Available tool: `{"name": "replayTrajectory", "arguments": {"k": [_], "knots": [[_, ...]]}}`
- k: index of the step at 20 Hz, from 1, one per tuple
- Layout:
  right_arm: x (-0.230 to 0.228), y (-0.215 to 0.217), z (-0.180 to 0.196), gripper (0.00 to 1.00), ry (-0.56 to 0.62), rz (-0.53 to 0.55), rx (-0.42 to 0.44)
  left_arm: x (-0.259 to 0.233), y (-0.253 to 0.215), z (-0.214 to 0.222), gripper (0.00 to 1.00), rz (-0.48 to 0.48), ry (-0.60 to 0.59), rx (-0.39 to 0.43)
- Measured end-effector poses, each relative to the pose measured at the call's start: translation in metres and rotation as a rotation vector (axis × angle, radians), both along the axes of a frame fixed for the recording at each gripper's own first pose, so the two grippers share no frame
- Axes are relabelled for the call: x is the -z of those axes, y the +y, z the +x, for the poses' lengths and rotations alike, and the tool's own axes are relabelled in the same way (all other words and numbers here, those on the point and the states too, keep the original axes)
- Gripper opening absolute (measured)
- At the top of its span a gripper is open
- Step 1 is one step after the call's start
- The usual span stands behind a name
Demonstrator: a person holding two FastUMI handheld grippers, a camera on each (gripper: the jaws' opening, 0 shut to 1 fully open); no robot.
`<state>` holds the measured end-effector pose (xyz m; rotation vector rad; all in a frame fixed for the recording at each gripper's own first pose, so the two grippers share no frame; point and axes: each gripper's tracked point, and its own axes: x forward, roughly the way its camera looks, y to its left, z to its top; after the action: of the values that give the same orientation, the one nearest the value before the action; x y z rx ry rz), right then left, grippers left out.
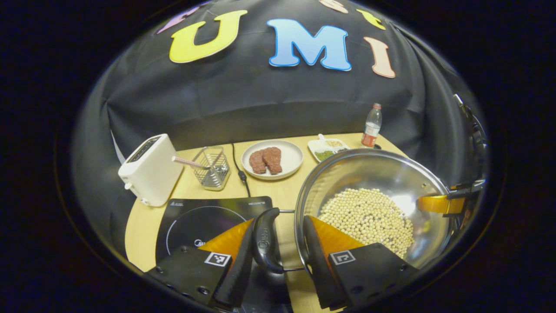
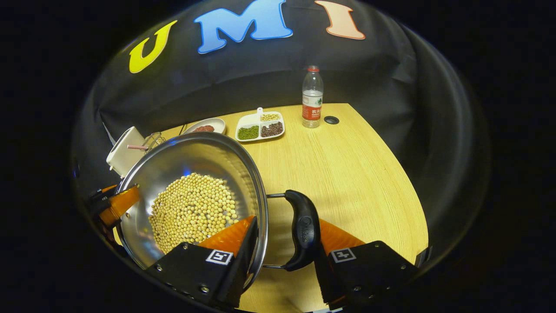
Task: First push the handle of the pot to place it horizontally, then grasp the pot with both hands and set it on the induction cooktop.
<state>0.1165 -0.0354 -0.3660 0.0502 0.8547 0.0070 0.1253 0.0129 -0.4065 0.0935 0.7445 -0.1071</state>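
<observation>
A steel pot [image 1: 369,171] holding soybeans [image 1: 369,217] stands just right of the black induction cooktop [image 1: 204,221] in the left gripper view. My left gripper [image 1: 280,221] is shut across the pot's near side: one finger presses the black side handle [image 1: 266,239], the other sits inside against the wall. The right gripper view shows the pot [image 2: 195,156] from its other side. There my right gripper [image 2: 286,221] clamps the opposite black handle [image 2: 304,230] and the rim in the same way. Each view shows the other gripper's finger at the pot's far rim.
A white toaster [image 1: 150,169], a wire basket [image 1: 212,167], a plate of meat [image 1: 272,159], a divided dish of beans [image 2: 259,126] and a water bottle [image 2: 312,98] line the back of the wooden table [image 2: 347,174]. A black cable [image 1: 241,174] runs to the cooktop.
</observation>
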Motion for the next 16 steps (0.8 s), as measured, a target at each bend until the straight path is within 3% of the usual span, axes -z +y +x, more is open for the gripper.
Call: {"name": "replayTrajectory", "arguments": {"k": [6,11,13,16], "knots": [[-0.011,0.036,-0.001,0.67,-0.018,0.0,-0.03,-0.02,0.038,-0.008,0.65,-0.002,-0.022,-0.026],[-0.018,0.071,-0.004,0.67,-0.022,0.001,-0.057,-0.032,0.077,-0.014,0.65,0.004,-0.032,-0.051],[-0.02,0.082,-0.003,0.67,-0.023,0.001,-0.069,-0.034,0.092,-0.015,0.72,0.007,-0.036,-0.063],[-0.021,0.102,0.0,0.67,-0.024,-0.001,-0.09,-0.042,0.11,-0.021,0.69,0.009,-0.038,-0.081]]}}
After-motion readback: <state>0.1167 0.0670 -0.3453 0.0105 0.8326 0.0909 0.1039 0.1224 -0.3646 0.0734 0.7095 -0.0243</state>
